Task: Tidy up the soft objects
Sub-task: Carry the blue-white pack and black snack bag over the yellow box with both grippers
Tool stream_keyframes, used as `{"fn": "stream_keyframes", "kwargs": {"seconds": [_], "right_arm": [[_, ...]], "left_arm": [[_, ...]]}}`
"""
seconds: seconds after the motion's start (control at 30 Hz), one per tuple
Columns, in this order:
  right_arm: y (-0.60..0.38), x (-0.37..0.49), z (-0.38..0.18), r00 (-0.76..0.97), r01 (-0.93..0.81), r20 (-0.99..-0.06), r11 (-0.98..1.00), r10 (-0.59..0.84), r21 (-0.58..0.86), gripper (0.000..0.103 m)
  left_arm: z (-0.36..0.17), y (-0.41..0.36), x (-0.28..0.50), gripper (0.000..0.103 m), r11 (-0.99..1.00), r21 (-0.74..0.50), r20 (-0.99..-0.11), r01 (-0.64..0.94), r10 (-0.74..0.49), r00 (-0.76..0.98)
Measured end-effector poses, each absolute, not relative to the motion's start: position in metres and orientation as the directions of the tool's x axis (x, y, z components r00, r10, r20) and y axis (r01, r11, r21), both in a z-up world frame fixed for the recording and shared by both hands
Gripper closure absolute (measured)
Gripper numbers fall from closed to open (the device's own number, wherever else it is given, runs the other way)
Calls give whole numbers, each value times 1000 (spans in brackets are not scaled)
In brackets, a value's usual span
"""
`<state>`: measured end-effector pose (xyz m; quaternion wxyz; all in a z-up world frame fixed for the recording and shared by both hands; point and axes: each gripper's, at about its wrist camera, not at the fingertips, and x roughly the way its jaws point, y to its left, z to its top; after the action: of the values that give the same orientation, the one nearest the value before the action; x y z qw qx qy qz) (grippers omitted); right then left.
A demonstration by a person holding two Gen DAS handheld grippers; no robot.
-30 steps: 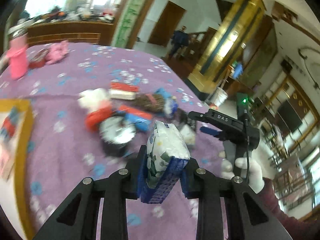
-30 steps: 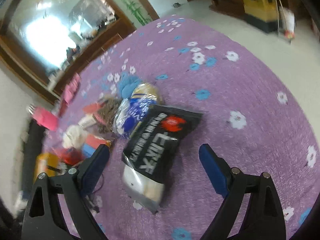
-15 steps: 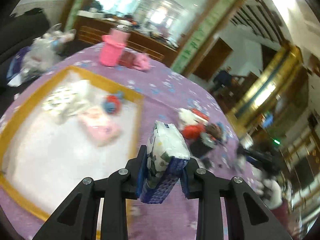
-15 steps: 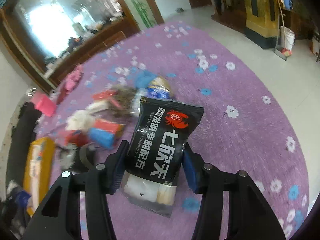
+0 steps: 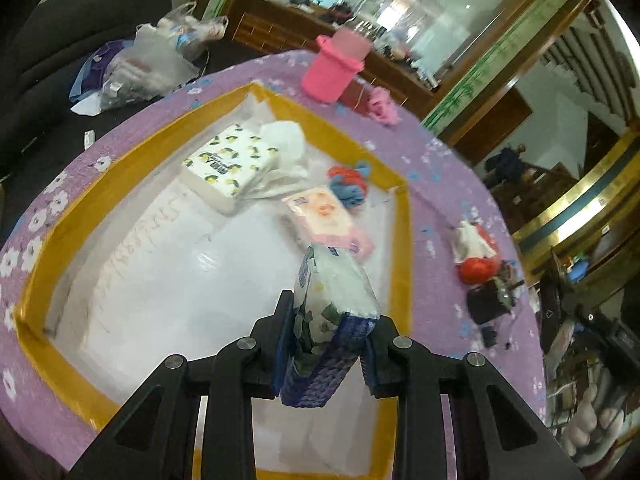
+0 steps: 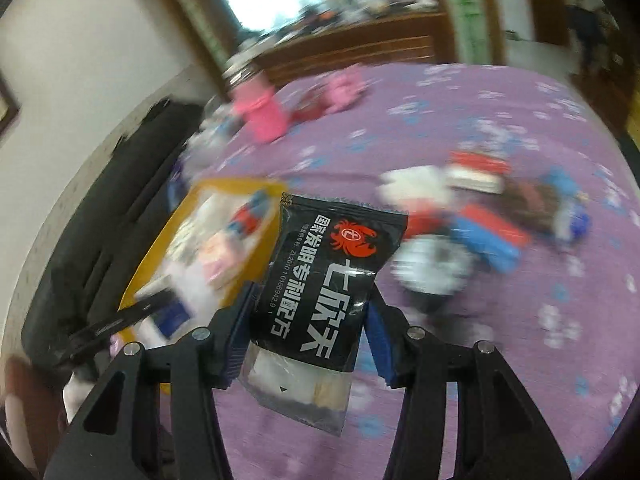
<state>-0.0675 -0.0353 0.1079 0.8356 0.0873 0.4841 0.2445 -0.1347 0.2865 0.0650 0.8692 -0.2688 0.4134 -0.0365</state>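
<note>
Two handheld grippers each carry a soft pack toward a yellow-edged white tray on a round counter with a purple flowered cloth. The left gripper is closed on a tissue pack, white with a green leaf print and a blue end, held upright over the near right part of the tray. The right gripper is clamped on the lower half of a black pouch with a red crab logo, white characters and a clear strip at the bottom; it hangs above the cloth, just right of the tray's edge. To place the tissue pack well, it should probably be lowered onto the bare white floor beside the packs already there, then released only once it rests flat, so it does not topple. The tray already holds a lemon-print pack, a pink pack and a red-and-blue bundle. A blurred heap of unsorted things lies on the cloth to the right, well apart from the tray.
</note>
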Motion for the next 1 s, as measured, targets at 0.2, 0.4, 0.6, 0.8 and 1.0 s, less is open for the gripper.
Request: {"fn": "stream_keyframes", "kwargs": {"seconds": [0.2,0.4,0.6,0.8,1.0], "right_arm": [[61,-43,89,312,-425,-812,837,494,345,53],[127,-13,63,232,-454,-873,841,430,294,53],[148,-18,49,121,-450,-872,810,474,377,53],[182,-39,30,-28,-516,-879,746,475,420,53],[191,-17,16,115,-512,-934,826,337,235,53]], "left_arm": [[68,302,-92,76,872,-452,-751,-187,-259,607],[47,323,-49,63,860,-454,-791,-232,-270,549],[51,350,-74,43,813,-537,-713,-225,-294,636],[65,392,-140,39,785,-574,-597,-234,-206,775],[59,402,-166,38,773,-590,-567,-233,-192,801]]}}
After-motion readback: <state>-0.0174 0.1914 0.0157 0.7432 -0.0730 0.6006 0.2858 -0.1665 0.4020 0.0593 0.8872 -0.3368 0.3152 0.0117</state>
